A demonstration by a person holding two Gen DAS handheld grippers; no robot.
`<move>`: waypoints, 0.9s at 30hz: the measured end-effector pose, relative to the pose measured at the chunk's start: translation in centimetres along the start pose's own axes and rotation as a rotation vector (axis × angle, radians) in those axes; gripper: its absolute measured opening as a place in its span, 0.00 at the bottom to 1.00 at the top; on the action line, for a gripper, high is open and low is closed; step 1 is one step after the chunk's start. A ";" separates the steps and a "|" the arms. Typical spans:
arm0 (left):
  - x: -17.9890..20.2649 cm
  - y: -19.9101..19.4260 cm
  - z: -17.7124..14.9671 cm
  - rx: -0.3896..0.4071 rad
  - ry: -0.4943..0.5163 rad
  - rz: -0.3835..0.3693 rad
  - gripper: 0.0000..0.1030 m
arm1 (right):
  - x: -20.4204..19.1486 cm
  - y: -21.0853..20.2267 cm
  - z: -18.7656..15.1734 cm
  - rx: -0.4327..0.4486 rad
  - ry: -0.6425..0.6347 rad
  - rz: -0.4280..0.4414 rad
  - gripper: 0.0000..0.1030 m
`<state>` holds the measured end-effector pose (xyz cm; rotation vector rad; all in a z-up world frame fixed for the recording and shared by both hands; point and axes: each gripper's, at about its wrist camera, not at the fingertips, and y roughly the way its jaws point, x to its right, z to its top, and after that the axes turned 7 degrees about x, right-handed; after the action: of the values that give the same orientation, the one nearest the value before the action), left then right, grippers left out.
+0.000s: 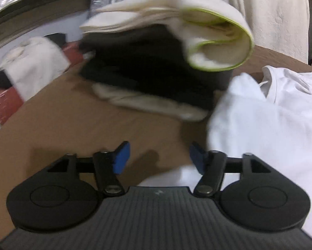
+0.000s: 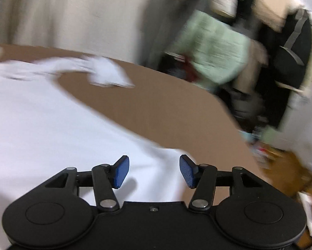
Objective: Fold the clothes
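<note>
White T-shirt lies unfolded at lower right beside the folded stack; both grippers' jaws released.

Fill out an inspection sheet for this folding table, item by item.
Surface: brown table, partly bare.
Job's things: white shirt spread unfolded; folded stack of cream, black and lime-trimmed pieces beside it.
Clutter: nothing seen on the table besides clothes.
Grippers: left tool open, empty, at the shirt's edge; right tool open, empty, over the shirt.
Cables: nothing seen.
Surroundings: pale curtain; green cloth and dark bags beyond the table; blurred.
</note>
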<state>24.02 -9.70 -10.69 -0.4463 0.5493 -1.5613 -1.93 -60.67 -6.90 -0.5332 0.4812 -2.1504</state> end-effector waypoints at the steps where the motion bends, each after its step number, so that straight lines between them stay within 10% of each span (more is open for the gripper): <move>1: -1.2 -1.0 -0.6 0.001 -0.010 0.008 0.74 | -1.8 -1.2 0.0 -0.002 0.000 0.095 0.57; 5: -5.9 -3.0 -3.6 -0.073 -0.146 -0.004 0.97 | -10.8 -5.0 -0.1 -0.027 -0.045 0.473 0.57; 8: -8.0 -0.3 -5.9 -0.294 -0.305 -0.200 1.00 | -17.9 -7.3 0.0 -0.040 -0.091 0.687 0.57; 10: -8.5 -0.1 -6.2 -0.273 -0.371 -0.244 1.00 | -22.1 -8.6 0.3 -0.058 -0.096 0.830 0.57; 12: -8.7 -0.2 -6.2 -0.238 -0.411 -0.289 0.86 | -25.7 -9.7 0.8 -0.071 -0.108 0.925 0.58; 13: -8.7 -0.4 -6.0 -0.215 -0.420 -0.312 0.36 | -27.2 -10.4 0.9 -0.081 -0.116 0.952 0.59; 14: -8.7 -0.6 -5.8 -0.191 -0.429 -0.335 0.06 | -28.7 -11.1 1.1 -0.091 -0.124 0.978 0.59; 22: -11.9 -2.9 -4.5 -0.012 -0.613 -0.459 0.03 | -34.7 -15.0 1.4 -0.138 -0.228 1.101 0.68; 27: -10.4 -2.0 -5.0 -0.114 -0.537 -0.331 0.03 | -39.2 -17.0 1.2 -0.132 -0.409 1.124 0.68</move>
<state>20.17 1.14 -13.02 -1.0467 0.1496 -1.6353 9.28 -19.44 -5.20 -0.5641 0.5158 -0.9169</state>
